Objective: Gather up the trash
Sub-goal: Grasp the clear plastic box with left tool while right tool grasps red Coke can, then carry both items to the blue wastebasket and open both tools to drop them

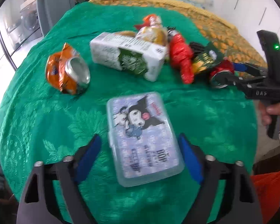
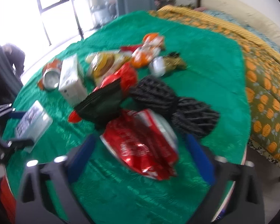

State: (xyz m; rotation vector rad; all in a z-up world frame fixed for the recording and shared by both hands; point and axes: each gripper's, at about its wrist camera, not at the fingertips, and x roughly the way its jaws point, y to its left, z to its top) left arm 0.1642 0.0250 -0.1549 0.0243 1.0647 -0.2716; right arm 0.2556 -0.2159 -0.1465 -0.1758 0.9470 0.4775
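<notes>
Trash lies on a round table with a green cloth (image 1: 37,115). My left gripper (image 1: 140,145) is open, its blue fingers either side of a clear plastic box with a cartoon picture (image 1: 141,138). Beyond it lie a crushed orange can (image 1: 69,72), a white and green carton (image 1: 127,56) and a red wrapper (image 1: 183,59). My right gripper (image 2: 140,145) is open around a crushed red can (image 2: 141,141). It also shows in the left wrist view (image 1: 235,72), at the red can (image 1: 220,76). The plastic box (image 2: 31,123) shows at left in the right wrist view.
Two black yarn skeins (image 2: 173,104), a dark packet (image 2: 102,102), snack wrappers (image 2: 149,46) and a small white cup (image 2: 158,65) crowd the table's middle. A bed with an orange patterned cover (image 2: 267,85) stands behind. A grey chair (image 1: 52,3) is at the far edge.
</notes>
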